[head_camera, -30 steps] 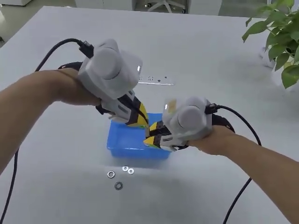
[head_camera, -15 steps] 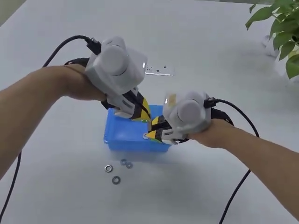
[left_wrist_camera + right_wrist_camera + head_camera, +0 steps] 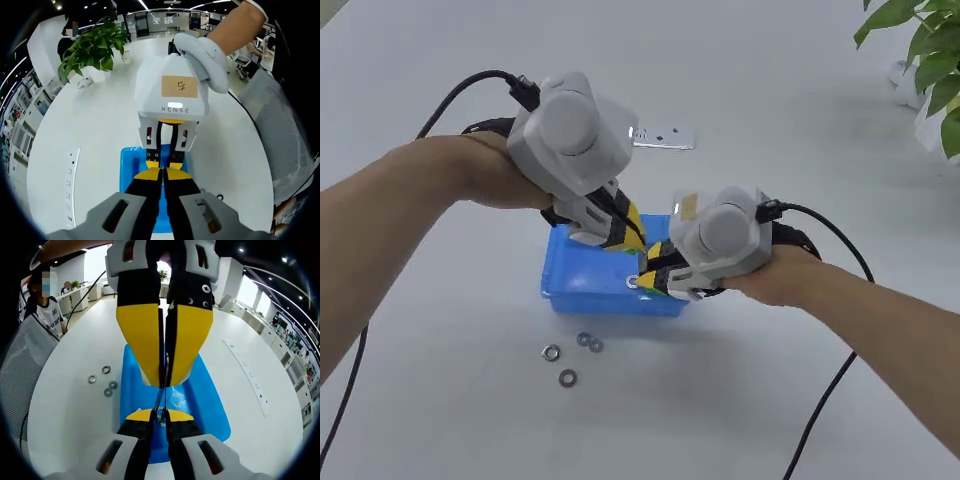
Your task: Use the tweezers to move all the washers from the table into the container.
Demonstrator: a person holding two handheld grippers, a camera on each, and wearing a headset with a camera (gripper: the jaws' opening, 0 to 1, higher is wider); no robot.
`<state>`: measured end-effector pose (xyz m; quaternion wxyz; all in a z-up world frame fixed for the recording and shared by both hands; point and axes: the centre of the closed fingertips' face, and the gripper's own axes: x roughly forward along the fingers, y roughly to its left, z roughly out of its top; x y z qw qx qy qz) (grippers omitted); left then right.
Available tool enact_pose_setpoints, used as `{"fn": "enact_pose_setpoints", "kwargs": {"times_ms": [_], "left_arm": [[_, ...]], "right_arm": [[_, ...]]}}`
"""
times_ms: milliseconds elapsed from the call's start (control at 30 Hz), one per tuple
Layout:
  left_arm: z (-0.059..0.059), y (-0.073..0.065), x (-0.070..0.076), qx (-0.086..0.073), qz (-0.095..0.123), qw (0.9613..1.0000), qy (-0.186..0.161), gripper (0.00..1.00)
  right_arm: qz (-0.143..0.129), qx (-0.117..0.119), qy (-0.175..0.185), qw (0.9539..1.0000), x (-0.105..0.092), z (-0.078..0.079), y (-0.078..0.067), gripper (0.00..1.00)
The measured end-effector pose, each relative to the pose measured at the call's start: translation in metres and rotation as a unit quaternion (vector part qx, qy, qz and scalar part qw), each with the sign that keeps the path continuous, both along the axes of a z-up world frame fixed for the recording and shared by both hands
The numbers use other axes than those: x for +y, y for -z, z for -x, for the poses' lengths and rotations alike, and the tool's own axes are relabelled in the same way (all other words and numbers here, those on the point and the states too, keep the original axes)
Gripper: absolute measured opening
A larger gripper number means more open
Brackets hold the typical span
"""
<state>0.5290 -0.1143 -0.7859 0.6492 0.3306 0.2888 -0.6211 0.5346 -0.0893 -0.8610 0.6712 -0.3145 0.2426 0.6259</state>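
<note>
Washers (image 3: 551, 352), four of them, are lying on the white table (image 3: 770, 100) just in front of the blue container (image 3: 582, 285). The left gripper (image 3: 632, 242) and right gripper (image 3: 642, 283) are meeting tip to tip above it, both pinching narrowly on thin tweezers (image 3: 162, 390). The tips should be hanging well inside the rim before the squeeze eases. A cable (image 3: 450, 95) is trailing nearby, and a power strip (image 3: 663, 136) is lying beyond.

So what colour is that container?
The container is bright blue, clearest in the head view.

- Head view: steeply down, close above left gripper (image 3: 628, 238) and right gripper (image 3: 640, 282).
- Gripper views face each other at close range.
- All share the blue container (image 3: 582, 285) on the worktop (image 3: 770, 120).
</note>
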Motion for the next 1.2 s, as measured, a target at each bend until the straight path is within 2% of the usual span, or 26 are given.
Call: {"fn": "enact_pose_setpoints", "kwargs": {"times_ms": [300, 500, 767, 1200], "left_arm": [[0.001, -0.001, 0.001, 0.0, -0.004, 1.0, 0.002, 0.05], [0.003, -0.007, 0.001, -0.005, -0.003, 1.0, 0.002, 0.05], [0.005, -0.016, 0.002, -0.013, -0.003, 0.9999, 0.001, 0.05], [0.013, -0.039, 0.003, -0.026, 0.001, 0.9996, -0.006, 0.05]], "right_arm": [[0.004, -0.005, -0.002, 1.0, 0.001, 0.001, -0.002, 0.12], [0.001, -0.014, 0.0, 0.9999, 0.0, 0.001, -0.007, 0.12], [-0.004, -0.022, 0.0, 0.9998, 0.001, 0.002, -0.017, 0.12], [-0.012, -0.043, -0.007, 0.999, 0.002, 0.008, -0.042, 0.12]]}}
